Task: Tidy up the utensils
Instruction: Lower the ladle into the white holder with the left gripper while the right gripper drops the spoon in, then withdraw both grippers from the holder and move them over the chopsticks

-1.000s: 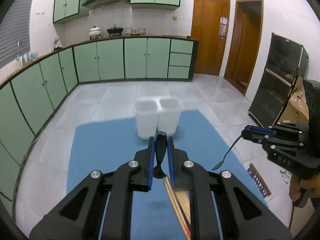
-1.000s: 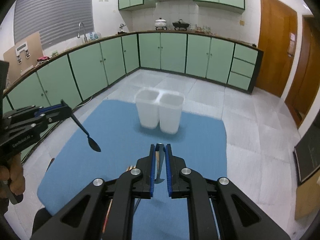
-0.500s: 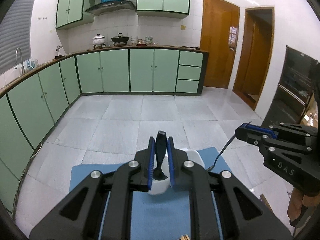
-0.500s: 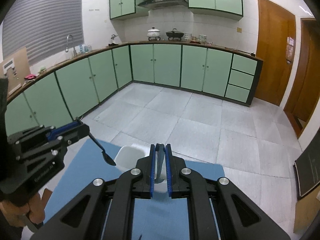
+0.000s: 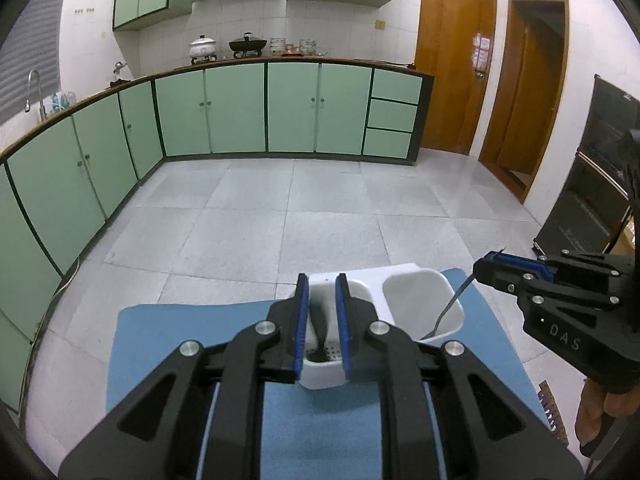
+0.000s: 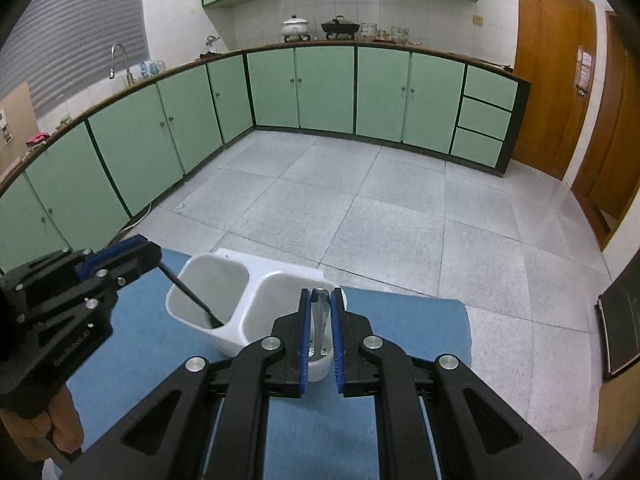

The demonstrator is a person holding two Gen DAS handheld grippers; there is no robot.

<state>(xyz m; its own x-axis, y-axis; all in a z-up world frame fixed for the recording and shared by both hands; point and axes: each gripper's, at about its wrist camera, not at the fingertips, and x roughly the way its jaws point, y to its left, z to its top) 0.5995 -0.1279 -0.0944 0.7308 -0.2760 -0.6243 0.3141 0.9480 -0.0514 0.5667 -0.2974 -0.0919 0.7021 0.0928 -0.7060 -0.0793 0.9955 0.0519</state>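
Observation:
A white two-compartment holder (image 5: 404, 280) (image 6: 256, 276) stands at the far edge of a blue mat (image 5: 180, 340). My left gripper (image 5: 321, 292) (image 6: 150, 254) hangs over the holder's left compartment and its jaws are opening. A black spoon (image 5: 320, 326) (image 6: 188, 292) stands loosely between the pads, its bowl down inside that compartment. My right gripper (image 6: 320, 300) (image 5: 486, 266) is shut on the handle of a silver spoon (image 6: 320, 320) (image 5: 452, 304), whose bowl reaches into the right compartment.
Beyond the mat lies a grey tiled floor (image 5: 320, 220), ringed by green cabinets (image 5: 240, 112). Wooden doors (image 5: 452, 68) and a black cabinet (image 5: 600, 184) stand to the right. A hand (image 5: 592, 420) grips the right tool's handle.
Both grippers moved forward and down from above the mat to over the holder. Both spoon bowls now sit inside the compartments. The left jaws have spread apart from the black spoon.

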